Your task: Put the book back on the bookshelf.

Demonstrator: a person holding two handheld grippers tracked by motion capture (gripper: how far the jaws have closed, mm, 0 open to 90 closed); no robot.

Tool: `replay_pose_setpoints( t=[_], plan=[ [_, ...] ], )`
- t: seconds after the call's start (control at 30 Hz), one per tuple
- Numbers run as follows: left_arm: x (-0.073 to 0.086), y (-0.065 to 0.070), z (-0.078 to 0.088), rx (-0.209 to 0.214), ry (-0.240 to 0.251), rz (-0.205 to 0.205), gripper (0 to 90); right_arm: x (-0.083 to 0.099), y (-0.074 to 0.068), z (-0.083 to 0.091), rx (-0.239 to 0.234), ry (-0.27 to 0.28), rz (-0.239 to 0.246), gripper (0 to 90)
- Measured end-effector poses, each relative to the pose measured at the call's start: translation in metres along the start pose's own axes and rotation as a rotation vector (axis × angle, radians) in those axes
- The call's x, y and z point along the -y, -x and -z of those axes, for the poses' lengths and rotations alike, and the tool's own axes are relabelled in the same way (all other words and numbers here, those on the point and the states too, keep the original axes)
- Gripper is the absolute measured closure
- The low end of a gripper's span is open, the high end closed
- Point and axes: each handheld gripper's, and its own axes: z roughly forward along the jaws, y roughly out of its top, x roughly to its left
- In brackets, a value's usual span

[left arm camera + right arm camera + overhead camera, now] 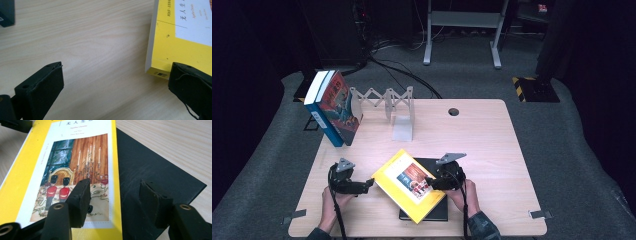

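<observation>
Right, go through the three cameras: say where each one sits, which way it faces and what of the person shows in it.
High view: fixed above the person's side, looking forward and down on the table; forearms, left gripper and right gripper enter from below.
Left gripper view: rides the left gripper, looking along its open jaws at bare wood and a corner of the yellow book.
Right gripper view: rides the right gripper, jaws straddling the yellow book's edge over the black book.
Shared: the yellow book appears in all three.
</observation>
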Motion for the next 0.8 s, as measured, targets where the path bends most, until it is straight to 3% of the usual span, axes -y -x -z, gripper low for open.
replay_pose_setpoints(
  t=[0.33,0.43,0.53,0.67,0.8],
  plan=[
    [-0.024,-0.002,-0.031,-0.008,-0.017,0.004,0.0,0.006,0.008,0.005,0.003,0.02,-0.039,44.9],
    [-0.031,-0.004,-0.037,0.009,-0.021,0.027,0.0,0.007,0.009,0.005,0.004,0.022,-0.048,44.9],
    [-0.032,-0.004,-0.036,0.028,-0.023,0.043,0.0,0.008,0.009,0.006,0.012,0.026,-0.055,44.7],
    [-0.028,0.006,-0.033,0.038,-0.047,0.014,0.0,0.009,0.01,0.007,0.0,0.028,-0.062,44.7],
    [-0.029,0.009,-0.035,0.022,-0.034,0.01,0.0,0.01,0.011,0.007,-0.012,0.031,-0.073,46.8]
  ],
)
